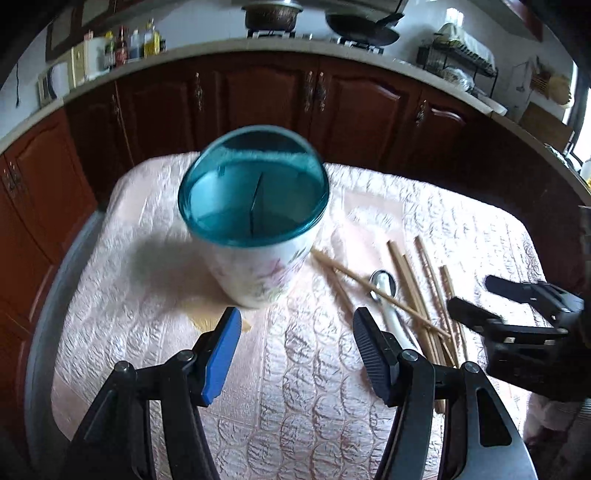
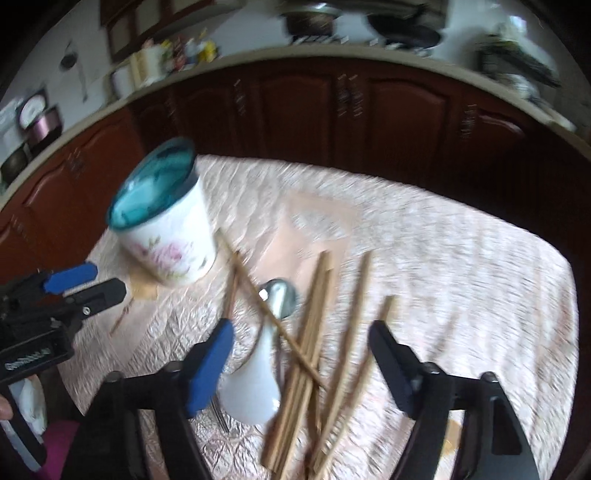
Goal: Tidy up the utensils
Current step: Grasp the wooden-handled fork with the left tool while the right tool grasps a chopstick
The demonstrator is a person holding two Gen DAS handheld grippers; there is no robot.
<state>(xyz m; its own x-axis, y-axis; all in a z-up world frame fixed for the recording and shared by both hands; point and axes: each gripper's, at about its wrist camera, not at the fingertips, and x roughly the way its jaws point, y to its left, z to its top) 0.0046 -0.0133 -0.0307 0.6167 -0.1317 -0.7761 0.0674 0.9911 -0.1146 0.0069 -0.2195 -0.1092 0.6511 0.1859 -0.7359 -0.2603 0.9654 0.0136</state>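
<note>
Left gripper [image 1: 295, 350] hovering with jaws spread, empty, just before holder [image 1: 255, 221]. Right of holder, chopsticks [image 2: 314, 350] and spoon [image 2: 258, 376] lying scattered on tablecloth [image 1: 424, 221]. Right gripper [image 2: 299, 365] gaping above them, nothing grasped; likely picking step, next needing descent and closure on one chopstick.

A: What stands behind the table?

B: A long run of dark reddish-brown wooden cabinets with arched panel doors [image 1: 258, 99], capped by a pale stone countertop [image 1: 207, 50].

A: And on that counter?

B: A row of glass bottles [image 1: 133, 42] on the left, a black wok on a gas hob [image 1: 364, 27], and a black wire dish rack [image 1: 458, 61].

A: The table itself?

B: Covered by a pale pink quilted cloth [image 1: 310, 387]. Daylight enters from the right [image 1: 583, 136].
</note>
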